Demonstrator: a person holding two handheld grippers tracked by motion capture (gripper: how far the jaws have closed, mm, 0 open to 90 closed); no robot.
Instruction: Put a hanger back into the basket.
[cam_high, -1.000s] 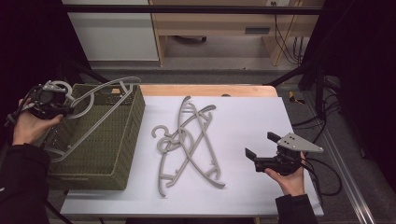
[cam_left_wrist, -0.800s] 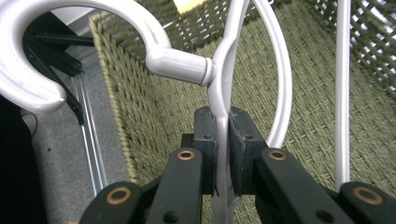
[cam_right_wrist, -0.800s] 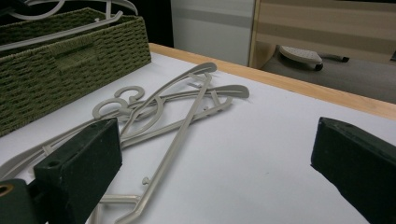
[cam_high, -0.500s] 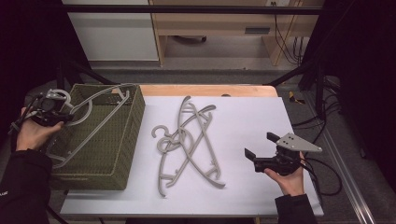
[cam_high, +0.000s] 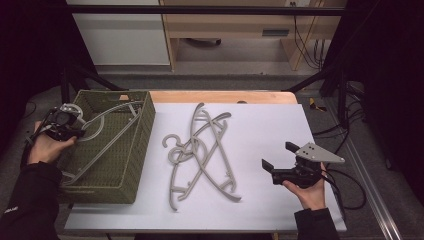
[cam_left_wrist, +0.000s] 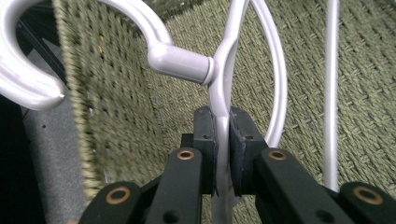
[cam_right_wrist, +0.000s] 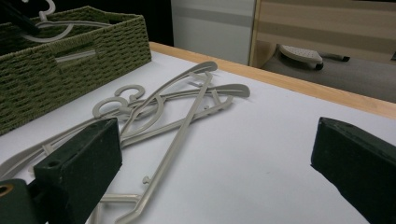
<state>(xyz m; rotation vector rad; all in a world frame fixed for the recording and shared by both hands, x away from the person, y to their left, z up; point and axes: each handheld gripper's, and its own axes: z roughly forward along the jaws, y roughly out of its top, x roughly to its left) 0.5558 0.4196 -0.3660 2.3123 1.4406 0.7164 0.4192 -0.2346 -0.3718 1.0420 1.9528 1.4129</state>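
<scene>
On the left I have my left gripper pinching a grey plastic hanger just below its hook, jaws pressed tight on the thin neck; the hanger lies slanted inside the green woven basket at the table's left edge. In the middle, on the white tabletop, three more hangers lie crossed in a loose pile. On the right, my right gripper rests low with its jaws spread wide, holding nothing.
</scene>
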